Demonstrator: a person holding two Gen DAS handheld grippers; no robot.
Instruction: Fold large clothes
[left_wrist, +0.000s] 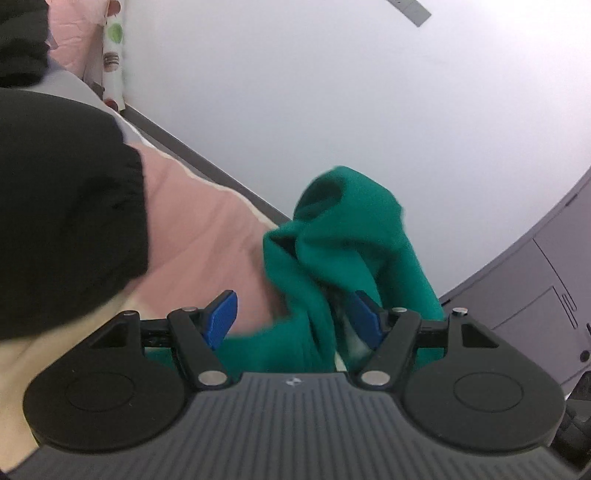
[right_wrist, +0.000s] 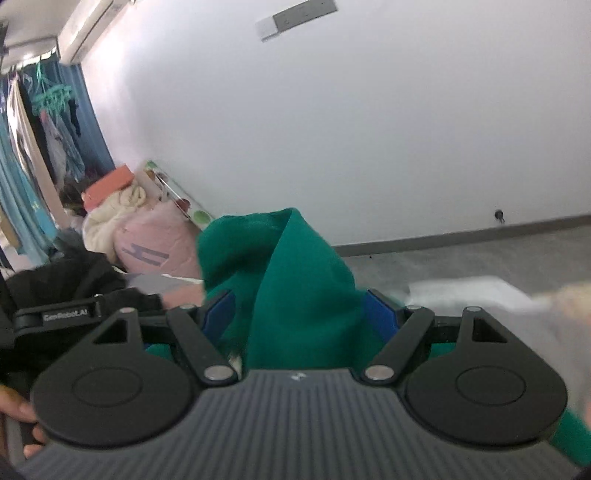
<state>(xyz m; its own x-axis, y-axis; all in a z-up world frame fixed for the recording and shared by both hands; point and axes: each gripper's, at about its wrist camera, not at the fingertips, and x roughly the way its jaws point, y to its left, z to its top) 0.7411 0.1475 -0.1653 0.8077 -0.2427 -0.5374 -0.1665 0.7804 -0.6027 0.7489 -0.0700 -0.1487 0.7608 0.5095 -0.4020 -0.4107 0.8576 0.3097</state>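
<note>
Two grippers are seen from behind, each with green cloth bunched between its blue pads.

From the left wrist, a black garment (left_wrist: 62, 206) fills the left edge, lying over pink bedding (left_wrist: 207, 236). The left gripper (left_wrist: 291, 317) is spread wide. Its left pad (left_wrist: 221, 317) stands bare and clear of the green garment (left_wrist: 332, 240); the right pad (left_wrist: 364, 317) is partly buried in the folds. The cloth is drawn up into a rumpled peak that rises ahead of the jaws, its long axis running up and away toward the white wall (left_wrist: 332, 92). Whether the pads press it cannot be told; the gap looks too wide for a firm pinch. A grey cabinet (left_wrist: 535, 288) is seen at the right edge.

From the right wrist, hanging clothes (right_wrist: 37, 155) and a heap of bedding (right_wrist: 147, 236) are seen at the left, with a hand (right_wrist: 18, 417) at the lower left edge. The right gripper (right_wrist: 299, 314) is likewise spread wide, and the green garment (right_wrist: 295, 280) fills the whole gap, both pads being touched and half covered by it. The cloth stands as a tall fold pointing up and away. A firm clamp cannot be confirmed. Grey floor (right_wrist: 480, 254) lies to the right.
</note>
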